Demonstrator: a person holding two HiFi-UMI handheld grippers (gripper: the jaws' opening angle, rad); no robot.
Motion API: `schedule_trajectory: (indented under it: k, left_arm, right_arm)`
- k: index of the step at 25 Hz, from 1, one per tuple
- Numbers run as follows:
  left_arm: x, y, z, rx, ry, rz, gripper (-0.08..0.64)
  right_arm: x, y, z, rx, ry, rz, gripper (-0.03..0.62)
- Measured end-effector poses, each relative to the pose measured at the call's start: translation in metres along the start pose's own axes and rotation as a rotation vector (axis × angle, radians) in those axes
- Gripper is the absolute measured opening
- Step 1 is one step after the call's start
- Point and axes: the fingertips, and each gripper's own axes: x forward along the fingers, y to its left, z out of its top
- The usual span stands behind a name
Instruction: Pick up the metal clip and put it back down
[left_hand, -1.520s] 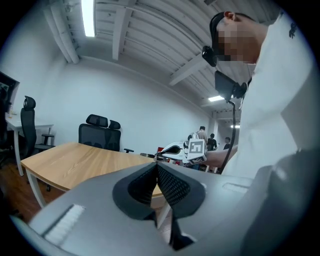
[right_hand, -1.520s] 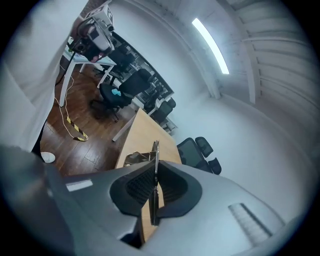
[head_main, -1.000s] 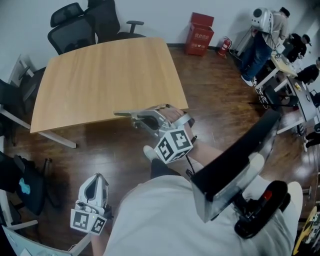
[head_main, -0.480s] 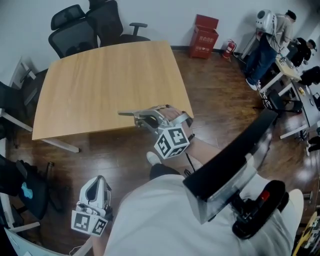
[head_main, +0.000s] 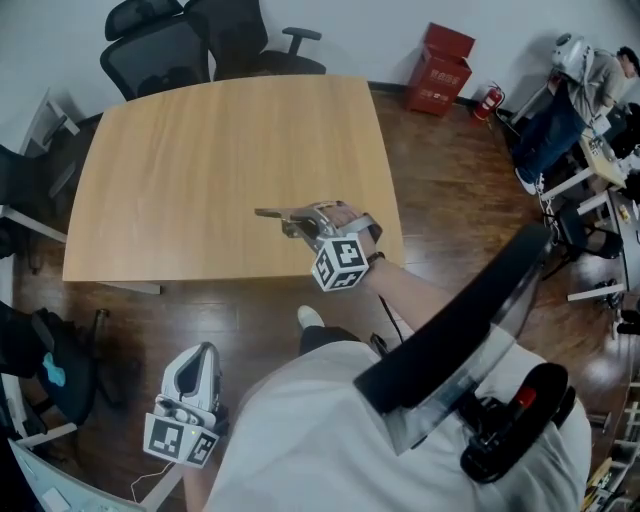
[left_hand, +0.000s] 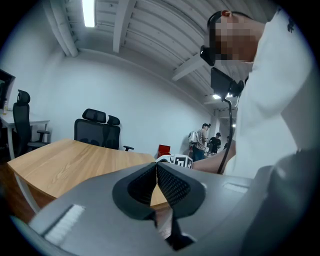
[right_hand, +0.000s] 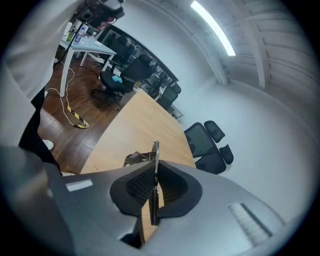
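Observation:
The metal clip (head_main: 270, 213) is a thin flat silver strip, and my right gripper (head_main: 292, 218) is shut on it. Both hover just above the near part of the wooden table (head_main: 200, 150), with the clip's free end pointing left. In the right gripper view the clip (right_hand: 156, 152) stands edge-on, clamped between the ribbed pads (right_hand: 142, 182), its tip sticking out past them over the table (right_hand: 135, 125). My left gripper (head_main: 192, 385) hangs low at the left beside the person, off the table. Its jaws (left_hand: 156, 170) are shut with nothing between them.
Black office chairs (head_main: 165, 40) stand at the table's far edge. A red box (head_main: 440, 58) sits by the back wall. Desks with people (head_main: 590, 80) fill the far right. A dark bag (head_main: 40, 365) lies on the wooden floor at the left.
My right gripper has carried the clip from the table's near edge further in over the tabletop. The left gripper has stayed low at the person's side.

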Motion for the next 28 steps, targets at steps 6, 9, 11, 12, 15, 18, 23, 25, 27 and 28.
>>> schedule_trajectory:
  k: [6, 9, 11, 12, 15, 18, 23, 25, 27, 28]
  left_arm:
    - [0.031, -0.001, 0.004, -0.017, 0.053, 0.015, 0.002]
    - [0.036, -0.001, 0.005, -0.029, 0.087, 0.027, 0.002]
    - [0.037, 0.004, 0.005, -0.034, 0.094, 0.032, 0.002]
    - [0.036, 0.007, 0.005, -0.036, 0.097, 0.034, 0.002]
    - [0.041, 0.006, 0.005, -0.045, 0.121, 0.044, 0.002]
    - [0.054, 0.001, 0.006, -0.05, 0.134, 0.048, 0.002]
    - [0.058, 0.004, 0.004, -0.057, 0.145, 0.041, 0.002]
    - [0.055, 0.005, 0.002, -0.057, 0.143, 0.034, 0.002]
    - [0.051, 0.006, 0.001, -0.055, 0.137, 0.028, 0.002]
    - [0.05, 0.006, 0.002, -0.052, 0.134, 0.025, 0.002]
  right_arm:
    - [0.057, 0.008, -0.037, -0.01, 0.018, 0.028, 0.003]
    - [0.074, 0.021, -0.046, -0.02, 0.024, 0.049, 0.003]
    - [0.084, 0.028, -0.047, -0.038, 0.03, 0.051, 0.003]
    - [0.089, 0.032, -0.048, -0.049, 0.033, 0.052, 0.003]
    - [0.095, 0.049, -0.054, -0.066, 0.037, 0.075, 0.003]
    - [0.098, 0.058, -0.064, -0.071, 0.034, 0.085, 0.003]
    - [0.104, 0.07, -0.059, -0.048, 0.013, 0.114, 0.03]
    - [0.105, 0.078, -0.054, -0.022, -0.001, 0.15, 0.041]
    - [0.106, 0.082, -0.049, 0.014, -0.021, 0.183, 0.09]
    - [0.105, 0.081, -0.048, 0.034, -0.032, 0.196, 0.15]
